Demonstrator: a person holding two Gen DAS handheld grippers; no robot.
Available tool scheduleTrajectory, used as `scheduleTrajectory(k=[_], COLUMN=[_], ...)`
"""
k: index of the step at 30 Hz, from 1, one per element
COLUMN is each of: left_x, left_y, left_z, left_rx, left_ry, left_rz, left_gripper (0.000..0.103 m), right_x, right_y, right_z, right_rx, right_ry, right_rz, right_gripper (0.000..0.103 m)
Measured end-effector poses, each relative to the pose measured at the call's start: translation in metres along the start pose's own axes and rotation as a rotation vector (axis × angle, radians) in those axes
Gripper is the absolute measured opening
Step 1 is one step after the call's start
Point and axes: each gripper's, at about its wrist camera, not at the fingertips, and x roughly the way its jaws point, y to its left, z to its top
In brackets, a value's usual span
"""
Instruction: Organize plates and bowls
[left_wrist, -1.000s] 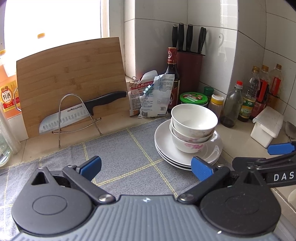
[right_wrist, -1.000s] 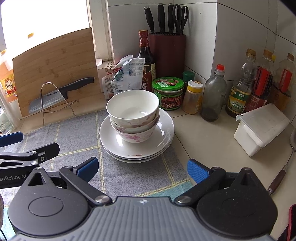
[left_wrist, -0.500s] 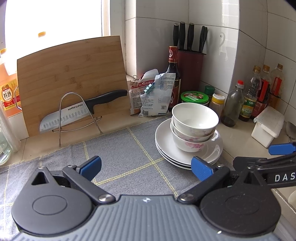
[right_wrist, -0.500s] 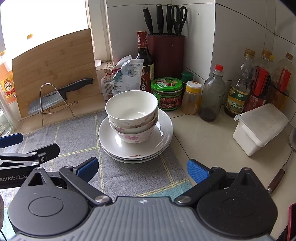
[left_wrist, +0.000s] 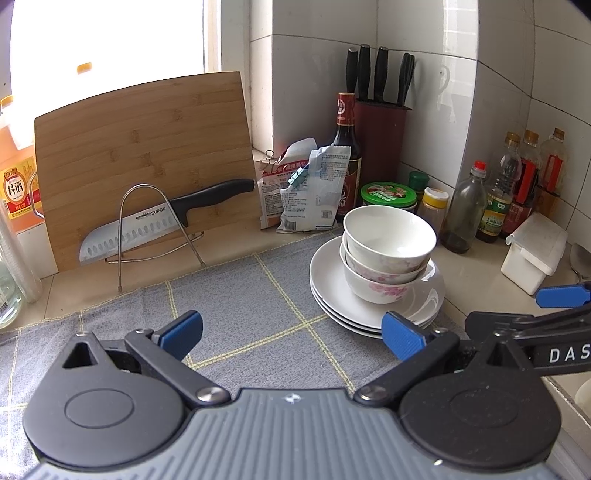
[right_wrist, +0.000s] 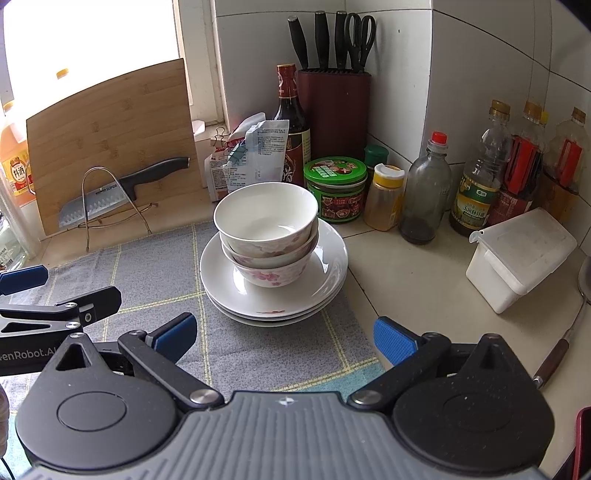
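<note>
Hovering both grippers over the grey mat (right_wrist: 258, 354), nothing in either. I'm keeping the left gripper (left_wrist: 291, 332) spread wide and released, and the right gripper (right_wrist: 282, 334) likewise released, blue pads far apart. I'm seeing the bowls (right_wrist: 266, 236) nested (looks like three) on the stack of plates (right_wrist: 325, 284), which is sitting on the mat's right edge, just ahead of the right gripper. Beyond the plates, a green-lidded jar (right_wrist: 335, 188) and knife block (right_wrist: 334, 110) are standing; left of the plates, a cutting board (right_wrist: 110, 140) is leaning with a knife (right_wrist: 122, 188) on its rack.
</note>
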Motion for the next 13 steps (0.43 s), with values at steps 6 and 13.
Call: scheduleTrajectory(k=[6, 13], left_x=[-0.0005, -0.0004], left_y=[0.0005, 0.0006], left_z=[-0.0002, 0.0004], left_rx=[0.001, -0.001], left_ry=[0.000, 0.004], left_rz=[0.000, -0.005], left_gripper=[0.102, 0.102], right_x=[-0.0019, -0.0022], right_y=[0.0007, 0.0012], right_z=[-0.0001, 0.0000], right_rx=[-0.005, -0.005], right_ry=[-0.003, -0.004], right_rz=[0.002, -0.001], right_gripper=[0.103, 0.103])
